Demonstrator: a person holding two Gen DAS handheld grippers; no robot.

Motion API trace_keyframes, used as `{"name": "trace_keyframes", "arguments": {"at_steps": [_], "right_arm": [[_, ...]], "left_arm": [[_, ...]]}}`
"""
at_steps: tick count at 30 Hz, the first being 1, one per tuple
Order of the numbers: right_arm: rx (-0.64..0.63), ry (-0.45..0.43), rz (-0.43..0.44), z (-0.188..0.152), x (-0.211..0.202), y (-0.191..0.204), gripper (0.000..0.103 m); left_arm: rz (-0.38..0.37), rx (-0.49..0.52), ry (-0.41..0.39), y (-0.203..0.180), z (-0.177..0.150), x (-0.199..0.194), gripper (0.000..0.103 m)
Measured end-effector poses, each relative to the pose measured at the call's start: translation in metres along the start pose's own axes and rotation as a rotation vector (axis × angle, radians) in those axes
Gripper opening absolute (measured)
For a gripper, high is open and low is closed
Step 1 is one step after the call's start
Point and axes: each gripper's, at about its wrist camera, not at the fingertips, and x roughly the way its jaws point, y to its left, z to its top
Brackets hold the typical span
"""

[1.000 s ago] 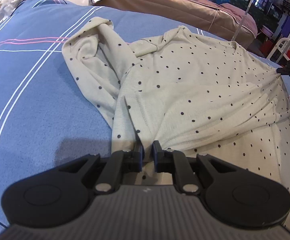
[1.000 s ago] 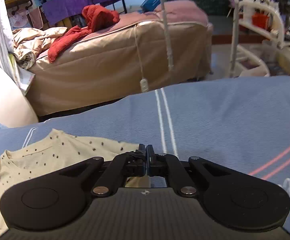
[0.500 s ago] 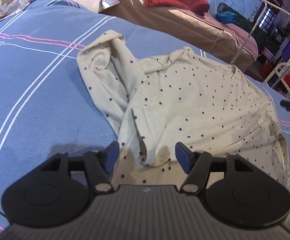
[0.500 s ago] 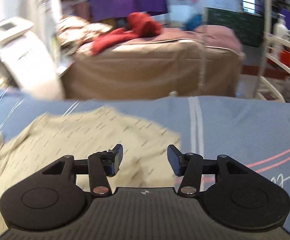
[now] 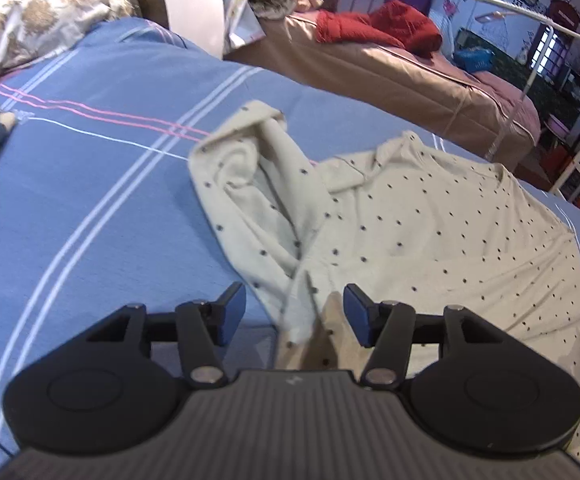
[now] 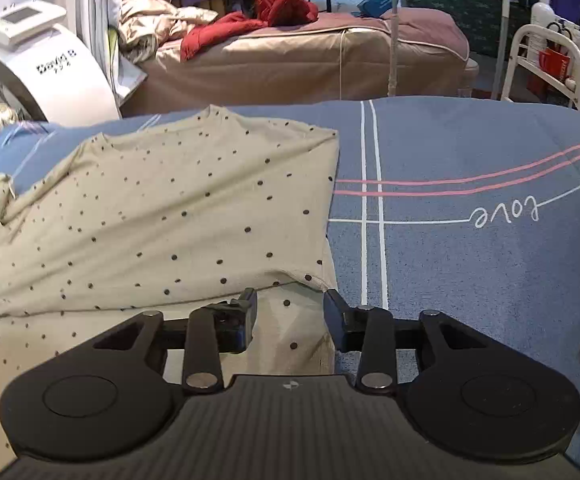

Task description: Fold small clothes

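Left wrist view: the left gripper [image 5: 295, 314] is spread wide with nothing held, hanging over a bunched fold at the near edge of the spotted shirt [image 5: 430, 232]. The shirt lies on the blue bedsheet [image 5: 90, 208], which is bare to the left.

Right wrist view: the right gripper [image 6: 290, 316] is spread wide and holds nothing, straddling the shirt's [image 6: 162, 216] right edge; bare bedsheet [image 6: 470, 260] stretches to the right.

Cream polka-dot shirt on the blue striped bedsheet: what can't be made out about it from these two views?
- Cream polka-dot shirt, near hem: hidden behind the left gripper body, left wrist view.
- Its crumpled sleeve: bunched and blurred; the cuff is lost in folds.
- Its left side: cut off by the edge, right wrist view.
- Fabric under the open right gripper: contact unclear.
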Motion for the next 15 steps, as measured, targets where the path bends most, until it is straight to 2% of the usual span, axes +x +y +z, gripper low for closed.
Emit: {"name": "trace_keyframes", "arguments": {"at_steps": [1,3,5,6,8,11,13,14,15], "right_arm": [[0.014,-0.011,0.010,-0.006,-0.008,0.004,0.081],[0.044,-0.018,0.047,-0.010,-0.015,0.010,0.082],[0.091,-0.019,0.085,-0.014,-0.020,0.015,0.082],[0.117,-0.009,0.101,-0.015,-0.021,0.017,0.081],[0.161,0.002,0.127,-0.018,-0.021,0.023,0.082],[0.173,0.033,0.136,-0.025,-0.021,0.031,0.082],[0.185,0.052,0.144,-0.031,-0.020,0.034,0.081],[0.189,0.061,0.145,-0.033,-0.021,0.035,0.081],[0.189,0.065,0.143,-0.035,-0.024,0.034,0.081]], "left_arm": [[0.013,-0.029,-0.005,0.011,0.002,-0.002,0.055],[-0.009,-0.116,0.022,0.034,0.005,0.003,0.053],[-0.069,-0.224,0.054,0.056,0.008,0.015,0.051],[-0.099,-0.258,0.065,0.061,0.010,0.021,0.044],[-0.157,-0.290,0.081,0.063,0.013,0.034,0.038],[-0.231,-0.315,0.116,0.052,0.014,0.053,0.035],[-0.233,-0.310,0.126,0.043,0.012,0.066,0.026],[-0.199,-0.298,0.122,0.037,0.011,0.070,0.011],[-0.186,-0.302,0.113,0.039,0.012,0.071,0.007]]}}
